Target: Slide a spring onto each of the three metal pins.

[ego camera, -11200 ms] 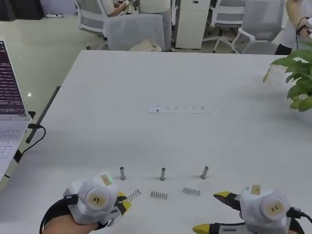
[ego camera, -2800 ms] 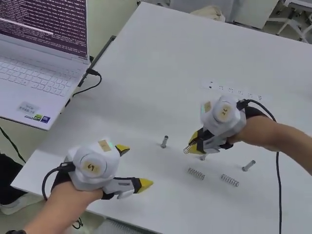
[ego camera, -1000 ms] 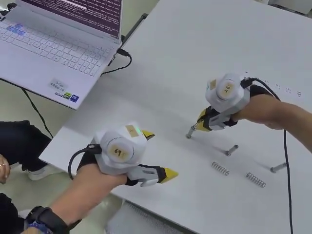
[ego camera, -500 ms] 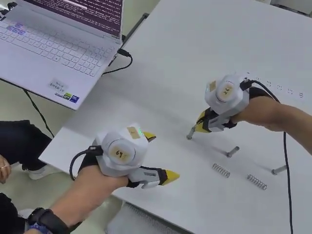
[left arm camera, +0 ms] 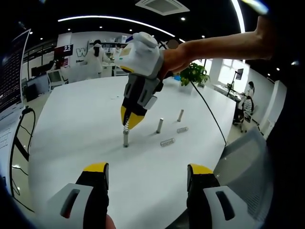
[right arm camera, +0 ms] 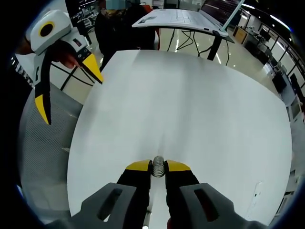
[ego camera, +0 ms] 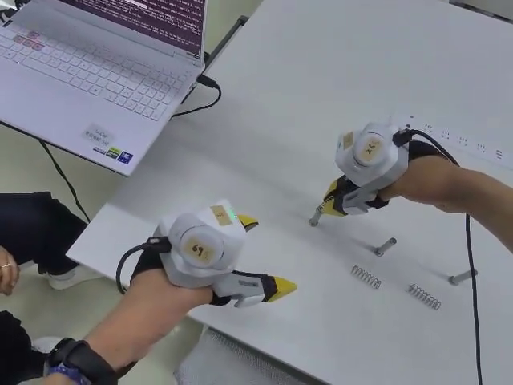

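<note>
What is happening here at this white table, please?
A person works with a handheld gripper in each hand. The right gripper is shut on a spring and holds it at the top of one pin, ready to slide it on. The left gripper is open and hovers near the table edge. The two other pins are bare, and two springs lie on the table beside them.

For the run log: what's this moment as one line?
right gripper shut on spring, held over end pin | left gripper open, empty | two springs loose on table | two pins bare
</note>
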A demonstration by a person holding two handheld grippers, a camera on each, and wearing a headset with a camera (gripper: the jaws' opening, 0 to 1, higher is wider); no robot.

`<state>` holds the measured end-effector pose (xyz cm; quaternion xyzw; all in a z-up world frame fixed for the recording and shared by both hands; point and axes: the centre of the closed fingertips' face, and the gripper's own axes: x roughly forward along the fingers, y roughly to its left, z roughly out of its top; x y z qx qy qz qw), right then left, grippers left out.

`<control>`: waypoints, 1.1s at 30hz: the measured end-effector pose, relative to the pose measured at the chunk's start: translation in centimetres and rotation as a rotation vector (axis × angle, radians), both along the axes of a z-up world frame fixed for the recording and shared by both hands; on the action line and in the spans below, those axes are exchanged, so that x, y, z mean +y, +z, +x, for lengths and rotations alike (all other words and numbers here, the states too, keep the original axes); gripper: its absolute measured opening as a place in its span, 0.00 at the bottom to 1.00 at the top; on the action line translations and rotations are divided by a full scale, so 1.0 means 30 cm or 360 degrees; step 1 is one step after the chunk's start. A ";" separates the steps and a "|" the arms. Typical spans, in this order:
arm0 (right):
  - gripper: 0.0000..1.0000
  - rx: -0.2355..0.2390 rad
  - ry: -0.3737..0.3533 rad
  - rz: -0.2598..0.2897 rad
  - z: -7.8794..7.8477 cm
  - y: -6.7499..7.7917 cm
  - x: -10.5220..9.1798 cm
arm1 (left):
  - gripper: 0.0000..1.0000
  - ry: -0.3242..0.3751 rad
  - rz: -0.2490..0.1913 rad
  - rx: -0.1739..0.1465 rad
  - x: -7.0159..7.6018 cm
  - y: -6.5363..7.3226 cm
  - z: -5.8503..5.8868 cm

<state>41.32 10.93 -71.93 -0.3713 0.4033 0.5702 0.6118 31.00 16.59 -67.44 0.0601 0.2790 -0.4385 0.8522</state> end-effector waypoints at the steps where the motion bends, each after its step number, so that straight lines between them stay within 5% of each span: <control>1: 0.09 0.0001 0.0001 0.0001 0.000 -0.001 0.003 | 0.63 0.0001 0.0000 0.0001 0.001 -0.001 0.000; 33: 0.09 0.0036 0.0057 -0.0068 -0.007 -0.072 0.014 | 0.62 0.0043 -0.0011 0.0010 0.028 0.000 0.008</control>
